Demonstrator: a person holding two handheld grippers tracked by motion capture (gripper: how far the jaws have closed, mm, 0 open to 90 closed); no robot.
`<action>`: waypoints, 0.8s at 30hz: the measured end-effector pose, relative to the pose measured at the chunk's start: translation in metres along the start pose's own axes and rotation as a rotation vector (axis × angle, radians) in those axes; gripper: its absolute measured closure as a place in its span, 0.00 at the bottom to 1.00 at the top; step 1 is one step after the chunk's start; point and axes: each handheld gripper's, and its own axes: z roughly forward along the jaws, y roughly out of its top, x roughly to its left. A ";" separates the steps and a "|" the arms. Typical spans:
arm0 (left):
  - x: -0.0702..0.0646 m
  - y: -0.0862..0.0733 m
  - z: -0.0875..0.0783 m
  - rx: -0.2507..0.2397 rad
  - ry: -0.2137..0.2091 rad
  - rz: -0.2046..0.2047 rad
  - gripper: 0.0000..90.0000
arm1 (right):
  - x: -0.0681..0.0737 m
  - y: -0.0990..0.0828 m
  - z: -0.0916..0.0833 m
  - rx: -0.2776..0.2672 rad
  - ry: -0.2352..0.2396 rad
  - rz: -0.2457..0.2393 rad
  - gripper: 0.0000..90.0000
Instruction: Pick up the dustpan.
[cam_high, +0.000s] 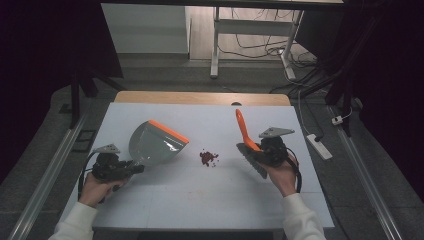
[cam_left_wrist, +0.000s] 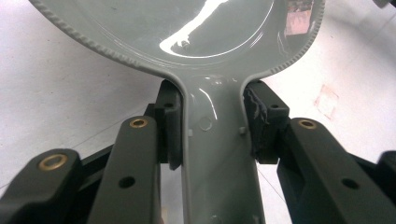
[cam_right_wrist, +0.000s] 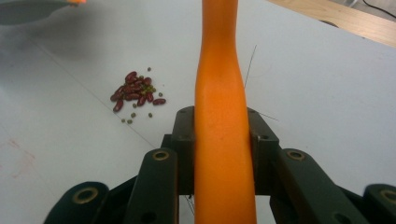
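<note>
Right tool (cam_high: 257, 152) around brush (cam_high: 245, 131), handle up and away

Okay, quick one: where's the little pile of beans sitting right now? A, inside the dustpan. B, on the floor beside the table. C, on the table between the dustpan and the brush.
C: the beans lie on the bare table, apart from the dustpan on one side and the brush on the other.
</note>
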 end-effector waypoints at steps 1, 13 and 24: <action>0.000 0.000 0.000 0.000 0.000 0.000 0.68 | 0.001 0.001 0.002 -0.001 0.003 0.003 0.78; -0.013 0.003 0.002 0.050 -0.091 0.058 0.68 | 0.006 0.015 0.024 0.011 0.029 -0.016 0.78; -0.021 0.005 0.007 0.096 -0.098 0.102 0.68 | 0.011 0.023 0.037 0.011 0.041 -0.031 0.78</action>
